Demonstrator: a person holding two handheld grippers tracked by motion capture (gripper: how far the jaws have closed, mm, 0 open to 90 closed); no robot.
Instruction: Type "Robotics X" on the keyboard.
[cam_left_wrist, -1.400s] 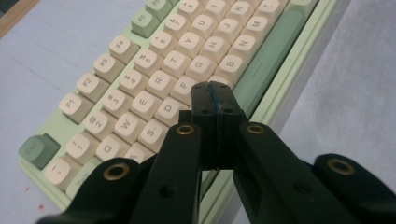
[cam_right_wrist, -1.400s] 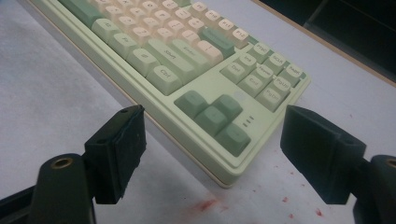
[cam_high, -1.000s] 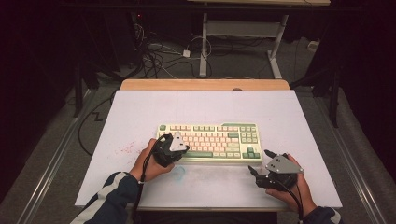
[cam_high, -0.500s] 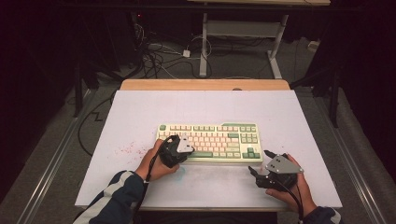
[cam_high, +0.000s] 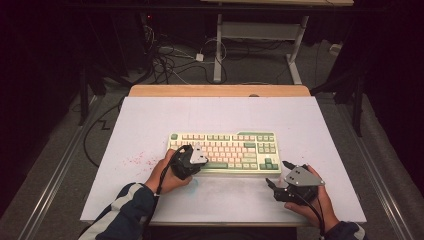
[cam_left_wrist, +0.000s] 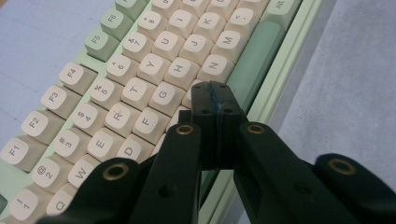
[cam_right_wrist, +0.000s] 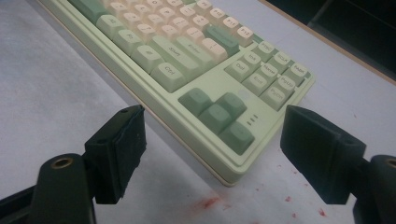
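Note:
A cream and pale-green keyboard (cam_high: 235, 145) lies flat on the white mat in the middle of the table. My left gripper (cam_high: 195, 162) is over its front left part, held by a hand in a striped sleeve. In the left gripper view its jaws (cam_left_wrist: 215, 93) are shut with nothing between them. Their tips sit over the bottom letter row of the keyboard (cam_left_wrist: 140, 60), beside the green space bar; I cannot tell whether they touch. My right gripper (cam_high: 276, 173) rests on the mat off the front right corner. It stands open (cam_right_wrist: 217, 140), facing the arrow keys of the keyboard (cam_right_wrist: 187, 51).
The white mat (cam_high: 150, 120) covers the table, with a wooden strip (cam_high: 220, 90) at the far edge. Red specks (cam_high: 135, 161) mark the mat left of the keyboard, and more red specks (cam_right_wrist: 210, 203) lie near its right corner. Cables (cam_high: 170, 60) and a desk frame stand on the floor beyond.
My left gripper has edged slightly to the right over the keyboard's front left keys. The right gripper has stayed where it was.

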